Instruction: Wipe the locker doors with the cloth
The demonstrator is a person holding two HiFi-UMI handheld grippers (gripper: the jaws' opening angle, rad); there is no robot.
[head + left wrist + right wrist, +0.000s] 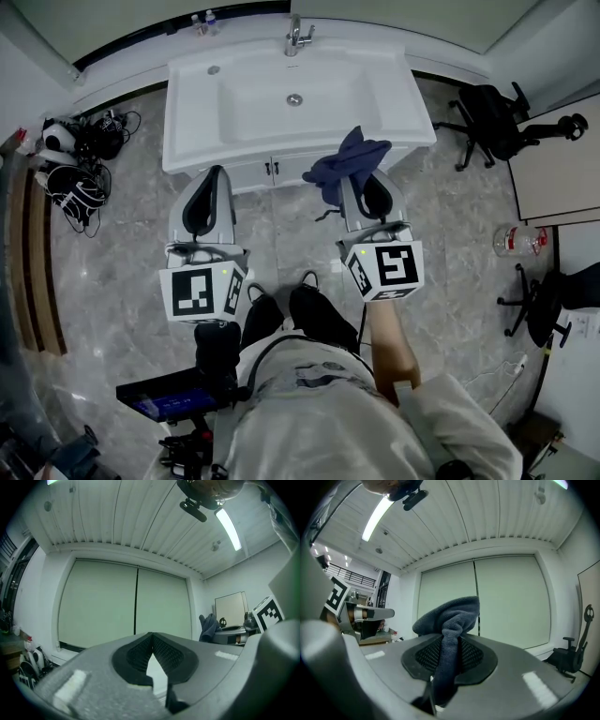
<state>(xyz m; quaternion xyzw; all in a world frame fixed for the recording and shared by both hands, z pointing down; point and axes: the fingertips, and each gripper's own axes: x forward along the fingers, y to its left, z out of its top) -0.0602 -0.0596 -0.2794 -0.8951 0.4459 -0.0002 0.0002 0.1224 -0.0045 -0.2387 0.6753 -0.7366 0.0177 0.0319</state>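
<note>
My right gripper (362,178) is shut on a dark blue cloth (345,161), which bunches up above the jaws and hangs down between them (449,620). My left gripper (208,180) is shut with nothing in it; its pads meet at the tip (151,638). Both grippers point level at a pair of pale green doors (136,606) with a dark seam down the middle, also seen in the right gripper view (487,599). The doors stand some way off from both grippers. In the left gripper view the cloth (207,626) shows at the right.
A white sink (384,94) with a faucet (298,36) sits below the grippers, on a small cabinet (272,169). A black office chair (492,122) and a plastic bottle (518,241) stand at the right. Bags and helmets (75,159) lie at the left.
</note>
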